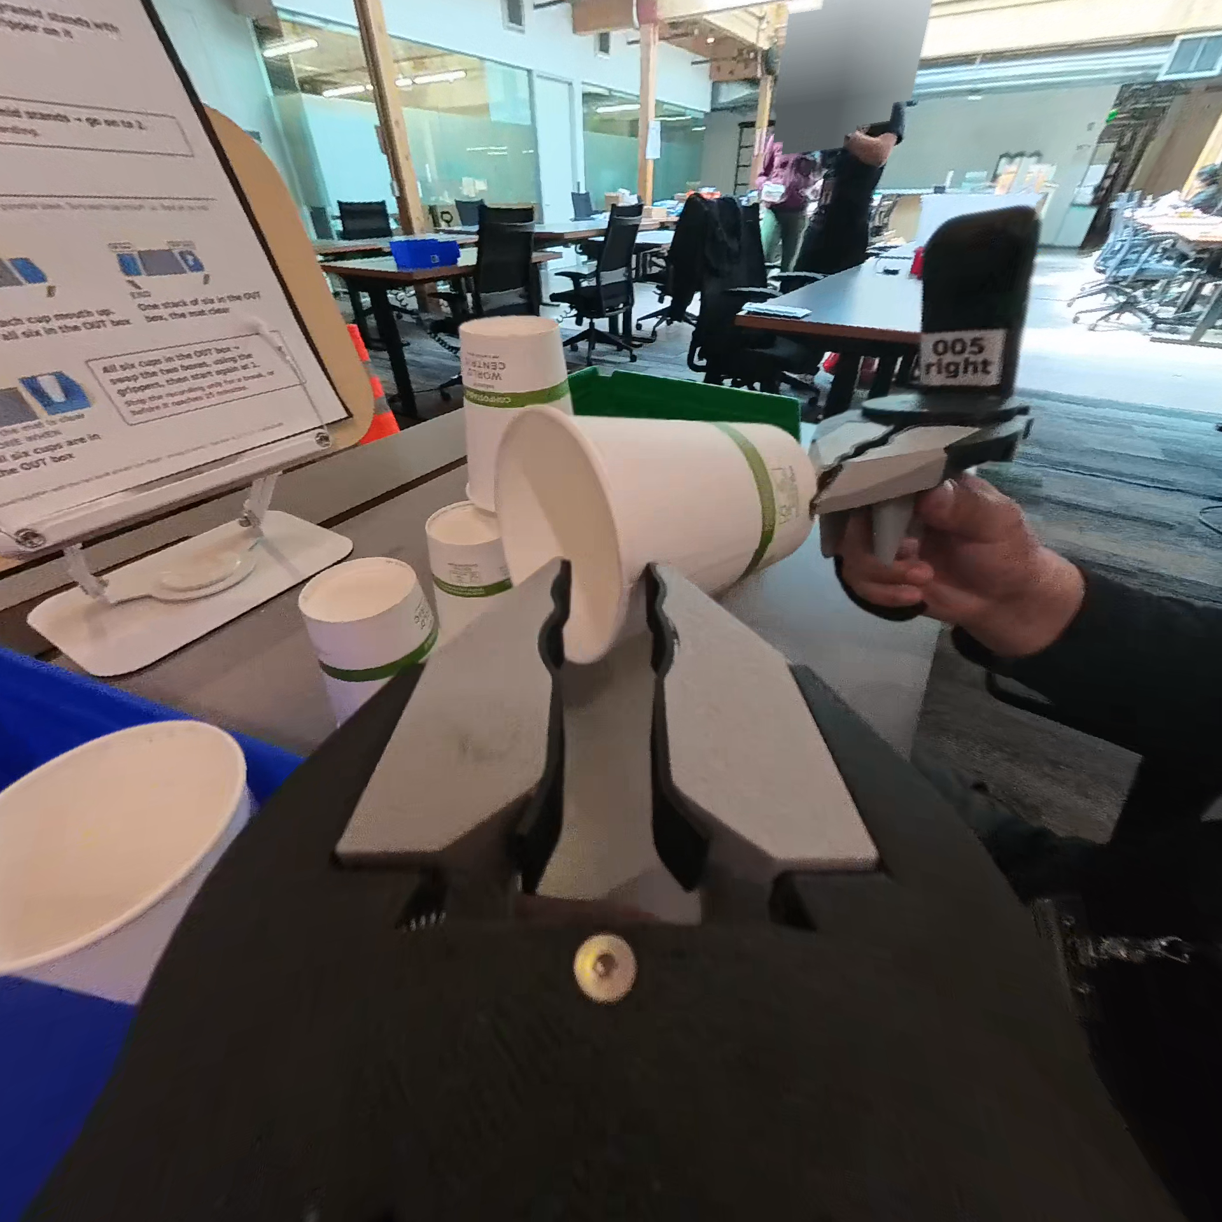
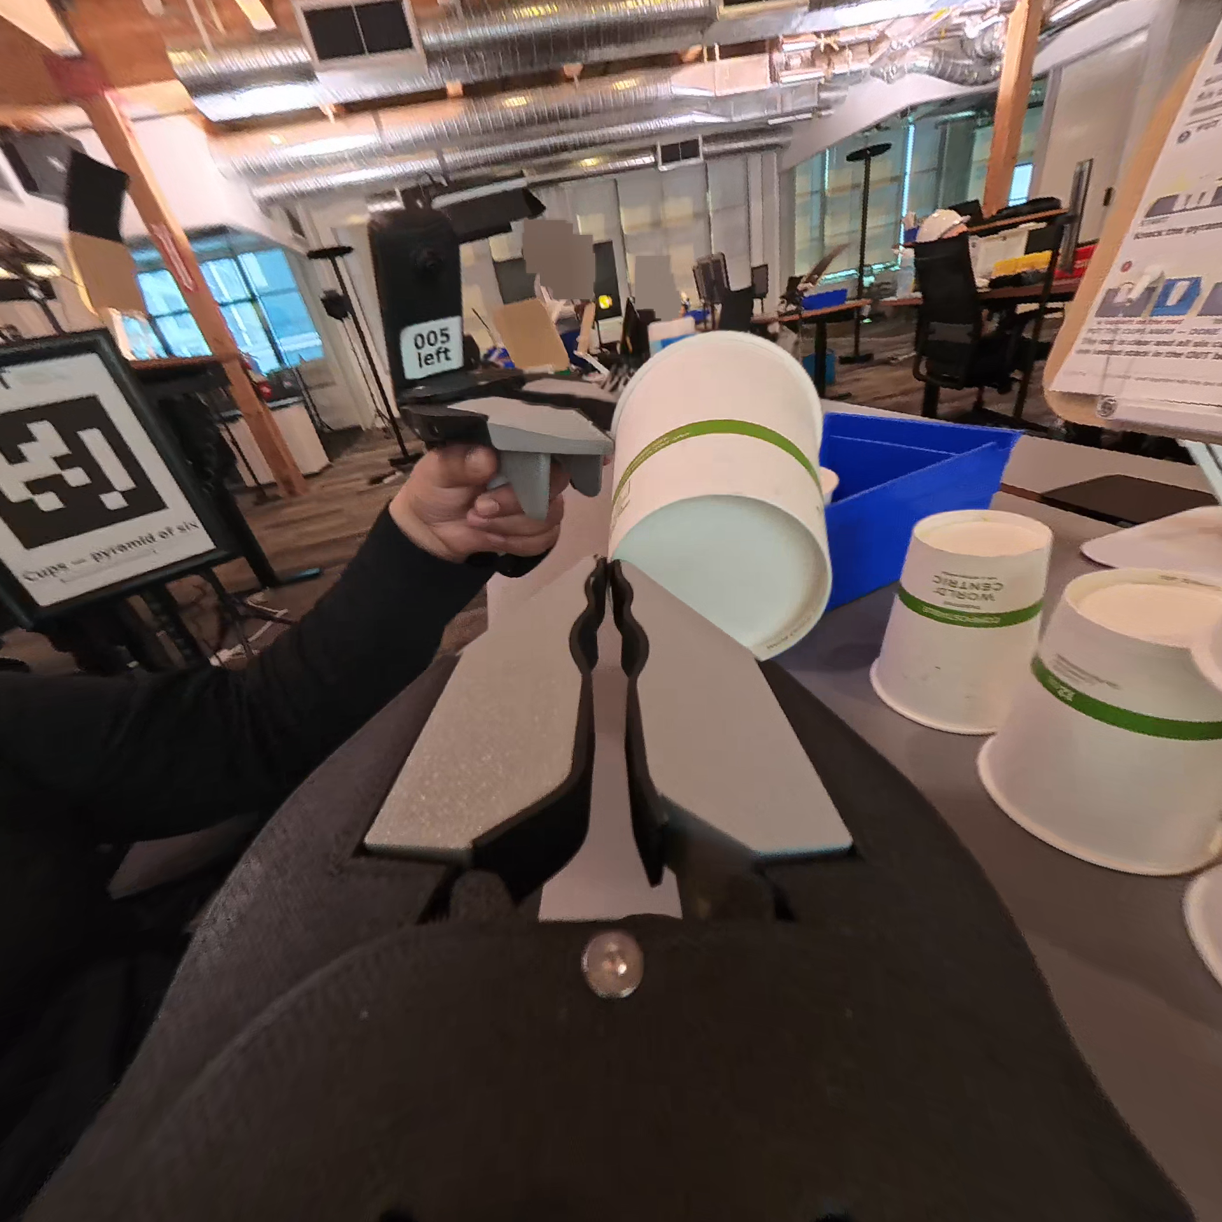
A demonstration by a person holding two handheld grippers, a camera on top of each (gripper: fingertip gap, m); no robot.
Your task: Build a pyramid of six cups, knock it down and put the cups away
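Left wrist view shows the grey tabletop [image 1: 218, 688] with a blue bin [image 1: 59, 714] holding one mouth-up cup [image 1: 112, 853], then three upturned cups [image 1: 370, 621], one stacked on top. A white cup [image 1: 661, 502] hangs sideways above them: the left hand-held gripper [image 1: 605, 618] has its fingers apart around the rim, while the right hand-held gripper [image 2: 610, 574] is pinched shut on the base rim.

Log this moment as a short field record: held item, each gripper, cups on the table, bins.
held item: white paper cup with green band, lying sideways in the air
left gripper: jaws apart around the cup's rim wall
right gripper: pinched shut on the cup's base rim
table cups: upside-down white paper cups on the grey tabletop, one stacked higher
bins: blue plastic bin holding a cup; green bin behind
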